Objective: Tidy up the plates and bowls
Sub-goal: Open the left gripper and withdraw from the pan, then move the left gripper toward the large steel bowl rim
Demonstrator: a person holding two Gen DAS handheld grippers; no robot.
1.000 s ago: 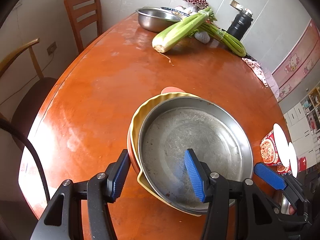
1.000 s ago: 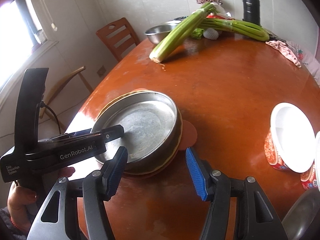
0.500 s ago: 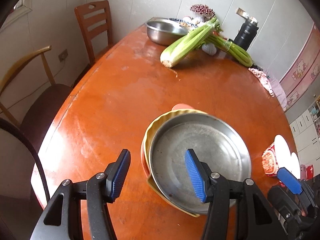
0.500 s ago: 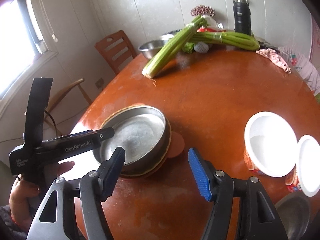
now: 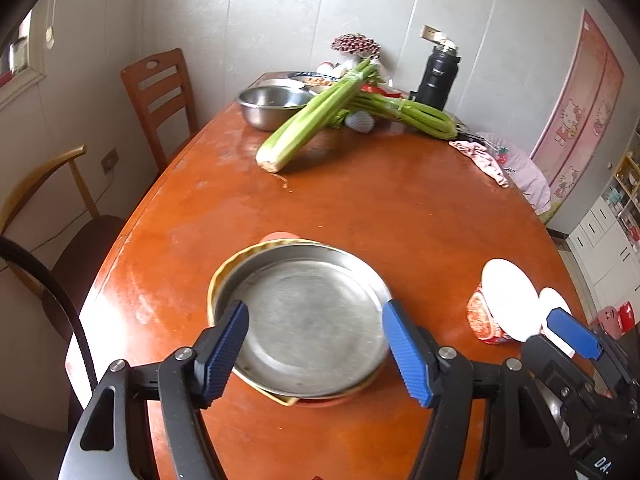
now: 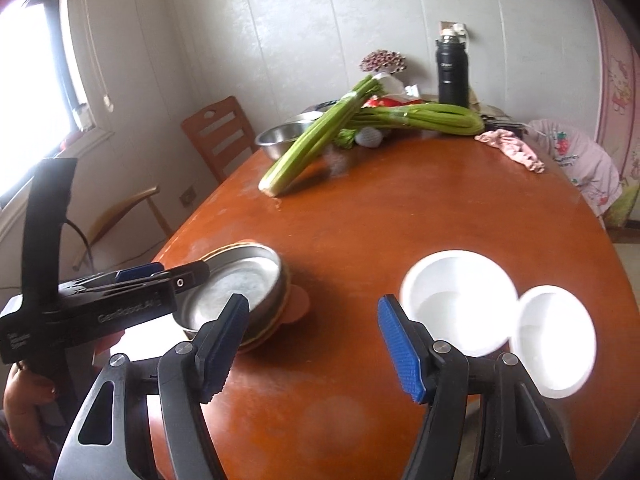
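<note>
A steel plate [image 5: 308, 320] lies on top of a yellow plate [image 5: 220, 276] and an orange plate [image 5: 280, 236] near the table's front left. My left gripper [image 5: 314, 320] hovers above this stack with its jaws opening and nothing between them. Two white bowls with red patterned sides [image 5: 508, 300] [image 5: 554, 304] stand to the right. In the right wrist view my right gripper [image 6: 312, 320] is open and empty over bare table, between the steel plate [image 6: 236, 284] and the larger white bowl [image 6: 456, 300]. The smaller bowl [image 6: 556, 336] sits beside it. The left gripper [image 6: 160, 276] is held over the stack.
Celery bunches [image 5: 312, 120], a steel mixing bowl [image 5: 272, 106], a black flask [image 5: 436, 76] and a pink cloth [image 5: 480, 156] crowd the table's far end. Wooden chairs [image 5: 160, 92] stand along the left edge. A person's hand [image 6: 24, 384] holds the left gripper.
Both grippers have drawn back and risen from the stack. The left jaws, earlier astride the steel plate's rim, have widened and now hang above it. The right jaws have also widened.
</note>
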